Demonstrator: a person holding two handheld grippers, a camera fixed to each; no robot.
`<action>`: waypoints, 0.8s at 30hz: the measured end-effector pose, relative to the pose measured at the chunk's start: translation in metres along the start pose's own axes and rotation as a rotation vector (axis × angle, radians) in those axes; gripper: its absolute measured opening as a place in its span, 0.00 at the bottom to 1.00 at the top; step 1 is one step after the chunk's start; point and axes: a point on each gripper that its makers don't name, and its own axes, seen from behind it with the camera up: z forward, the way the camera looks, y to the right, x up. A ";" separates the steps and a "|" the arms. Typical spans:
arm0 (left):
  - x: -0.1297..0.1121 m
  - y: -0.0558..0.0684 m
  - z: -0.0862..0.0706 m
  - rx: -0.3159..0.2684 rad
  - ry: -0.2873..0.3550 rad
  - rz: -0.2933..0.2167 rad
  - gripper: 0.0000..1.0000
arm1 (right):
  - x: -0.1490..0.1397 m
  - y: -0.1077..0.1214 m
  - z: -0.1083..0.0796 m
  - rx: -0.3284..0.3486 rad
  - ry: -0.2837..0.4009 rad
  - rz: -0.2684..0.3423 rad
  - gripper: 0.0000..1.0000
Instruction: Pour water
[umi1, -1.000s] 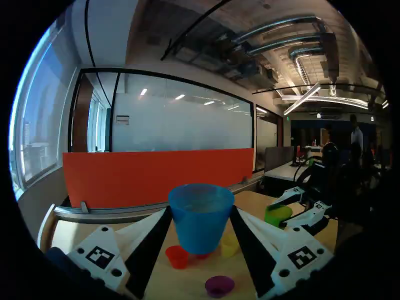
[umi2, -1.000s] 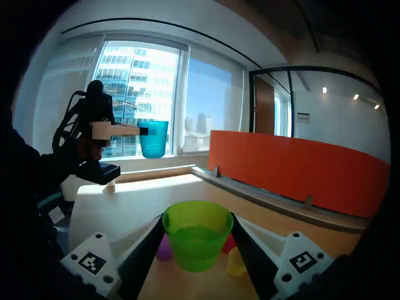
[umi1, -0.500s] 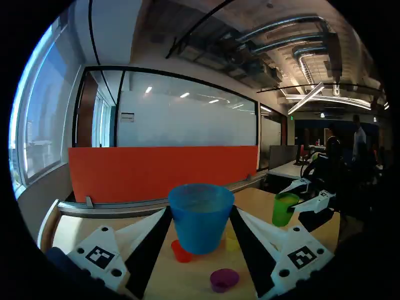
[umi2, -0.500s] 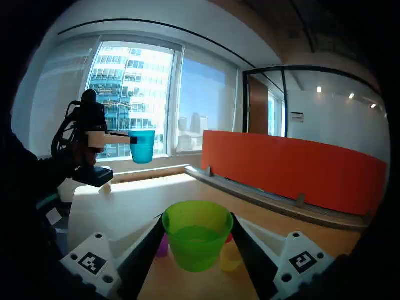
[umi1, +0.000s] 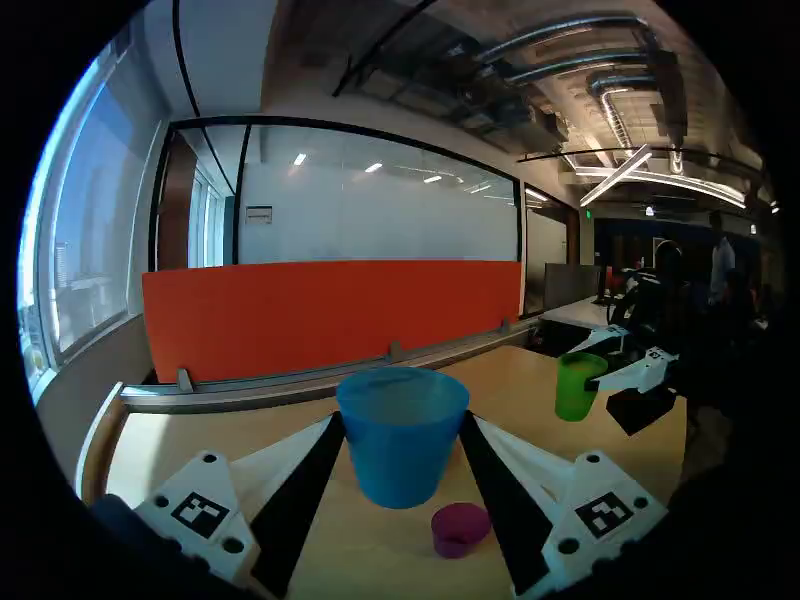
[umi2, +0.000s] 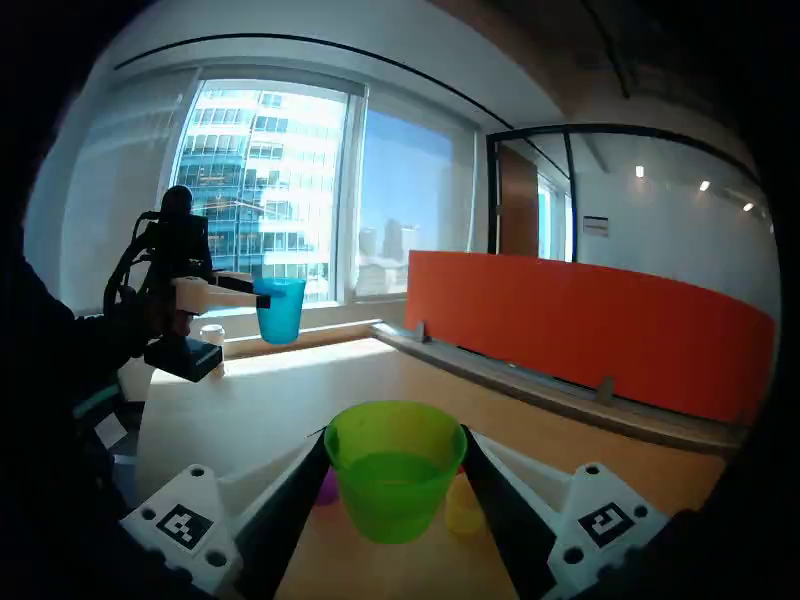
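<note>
In the left gripper view my left gripper (umi1: 402, 450) is shut on a blue cup (umi1: 402, 432), held upright above the wooden table (umi1: 230, 455). Farther right in that view the right gripper (umi1: 625, 375) holds a green cup (umi1: 575, 385). In the right gripper view my right gripper (umi2: 395, 480) is shut on that green cup (umi2: 395, 468), upright, with liquid inside. At the left of that view the left gripper (umi2: 215, 290) carries the blue cup (umi2: 279, 310). A small purple cup (umi1: 460, 528) stands on the table below the blue cup.
An orange divider (umi1: 330, 310) runs along the table's far edge. A small yellow cup (umi2: 464, 505) and a purple cup (umi2: 327, 487) stand on the table behind the green cup. Large windows (umi2: 280, 190) lie to the left. A person (umi1: 718, 265) stands far off.
Both grippers have risen or tilted, keeping their cups. The small red and yellow cups have slipped behind the blue cup in the left gripper view. The green cup now stands upright farther off.
</note>
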 end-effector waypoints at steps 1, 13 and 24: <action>-0.004 0.000 0.000 0.001 -0.007 0.001 0.83 | -0.002 0.000 0.000 0.000 -0.004 0.001 0.92; -0.057 -0.001 -0.001 0.001 -0.105 0.030 0.84 | -0.033 -0.004 0.005 0.012 -0.062 0.011 0.92; -0.104 0.000 0.003 -0.005 -0.195 0.048 0.83 | -0.064 -0.004 0.009 0.020 -0.125 0.008 0.91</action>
